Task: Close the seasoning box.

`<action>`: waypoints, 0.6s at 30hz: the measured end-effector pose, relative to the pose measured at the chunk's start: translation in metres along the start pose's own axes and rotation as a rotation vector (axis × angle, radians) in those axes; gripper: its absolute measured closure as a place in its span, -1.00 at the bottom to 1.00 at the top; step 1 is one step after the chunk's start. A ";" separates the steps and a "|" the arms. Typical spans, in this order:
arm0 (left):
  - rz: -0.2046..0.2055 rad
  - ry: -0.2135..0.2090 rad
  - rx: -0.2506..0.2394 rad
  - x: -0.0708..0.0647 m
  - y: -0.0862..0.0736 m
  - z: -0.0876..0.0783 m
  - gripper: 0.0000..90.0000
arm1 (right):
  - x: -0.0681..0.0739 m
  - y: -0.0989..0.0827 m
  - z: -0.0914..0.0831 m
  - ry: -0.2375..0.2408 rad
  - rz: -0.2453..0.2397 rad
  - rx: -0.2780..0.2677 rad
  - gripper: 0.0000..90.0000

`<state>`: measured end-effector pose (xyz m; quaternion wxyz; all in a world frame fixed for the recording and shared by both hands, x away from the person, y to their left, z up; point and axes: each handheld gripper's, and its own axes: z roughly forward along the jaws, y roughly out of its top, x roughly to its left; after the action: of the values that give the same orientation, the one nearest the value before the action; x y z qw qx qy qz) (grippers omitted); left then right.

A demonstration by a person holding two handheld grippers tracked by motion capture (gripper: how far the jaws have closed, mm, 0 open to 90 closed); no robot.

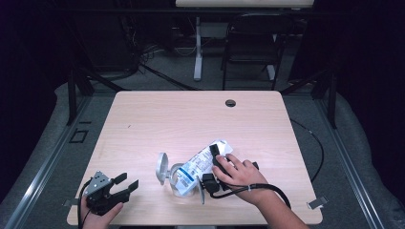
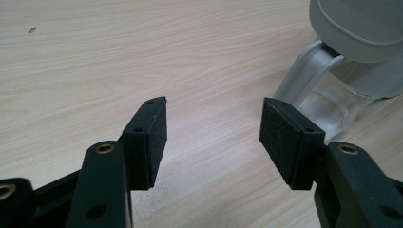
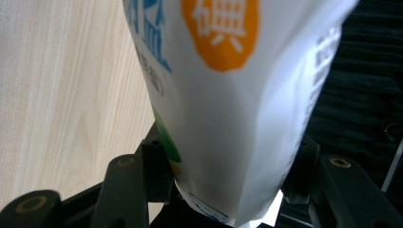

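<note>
On the wooden table (image 1: 143,119): pouring from a white bag (image 1: 203,162) into a glass jar (image 1: 184,183).
Right gripper (image 1: 216,160) squeezing the bag; left gripper (image 1: 125,183) wide open, empty. Next, probably tipping higher.

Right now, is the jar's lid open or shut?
Open. The grey lid is flipped back on its hinge, standing beside the jar mouth, and the white bag is tilted over that mouth.

The left gripper (image 1: 125,183) sits low at the near left corner of the table, held from below by the left hand (image 1: 98,214), its jaws spread wide with nothing between them. The right hand (image 1: 241,174) lies over the right gripper (image 1: 216,155), whose jaws clamp a white pouch (image 1: 200,164).
</note>
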<state>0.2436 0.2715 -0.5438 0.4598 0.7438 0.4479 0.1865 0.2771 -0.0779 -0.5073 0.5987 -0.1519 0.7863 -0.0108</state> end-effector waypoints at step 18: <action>-0.002 0.002 0.000 0.001 -0.001 -0.001 -0.05 | 0.001 0.000 0.001 -0.004 -0.002 -0.002 0.08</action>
<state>0.2430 0.2728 -0.5439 0.4595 0.7431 0.4491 0.1870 0.2778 -0.0778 -0.5085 0.6000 -0.1532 0.7851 -0.0101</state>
